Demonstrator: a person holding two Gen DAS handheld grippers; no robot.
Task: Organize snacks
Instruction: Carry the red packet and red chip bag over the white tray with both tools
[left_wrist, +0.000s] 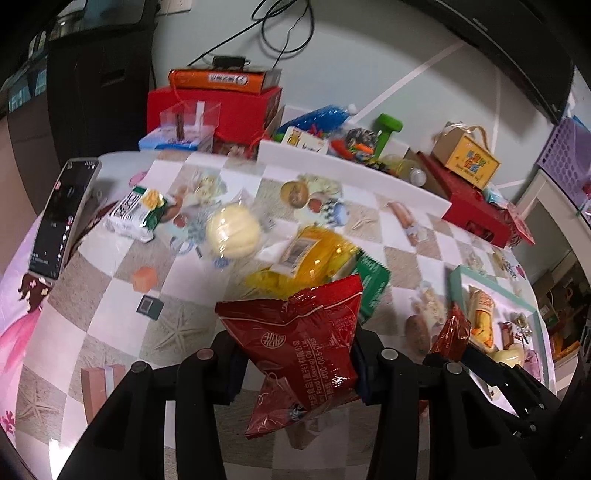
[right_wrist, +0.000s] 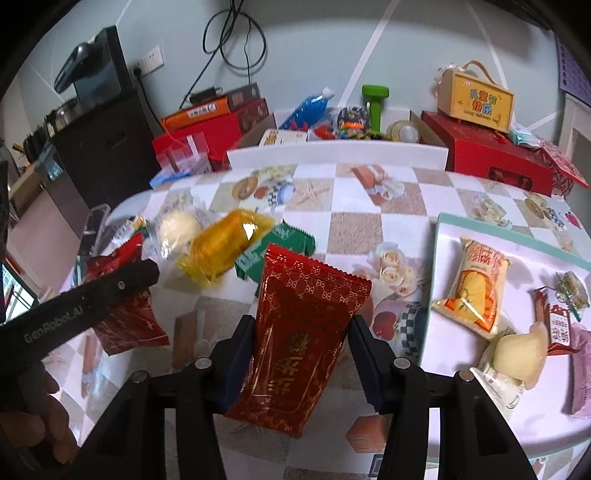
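My left gripper (left_wrist: 297, 354) is shut on a crumpled red snack packet (left_wrist: 295, 339), held up above the checkered tablecloth (left_wrist: 110, 295). My right gripper (right_wrist: 301, 343) is shut on a flat red packet with gold print (right_wrist: 306, 332), also lifted off the table. In the right wrist view a finger (right_wrist: 122, 282) of the left gripper crosses the left side with its red packet (right_wrist: 125, 325). A yellow packet (right_wrist: 225, 243), a green packet (right_wrist: 284, 240) and a wrapped pale bun (right_wrist: 177, 229) lie on the table behind. A teal-rimmed tray (right_wrist: 498, 230) at the right holds several snacks, among them an orange-yellow packet (right_wrist: 476, 288).
A phone (left_wrist: 59, 218) leans at the table's left edge. A white and green packet (left_wrist: 136, 214) lies near it. Red boxes (left_wrist: 207, 107), a white box wall (right_wrist: 332, 155) and a yellow gift box (right_wrist: 476, 99) line the back. A hand (right_wrist: 33, 417) shows at lower left.
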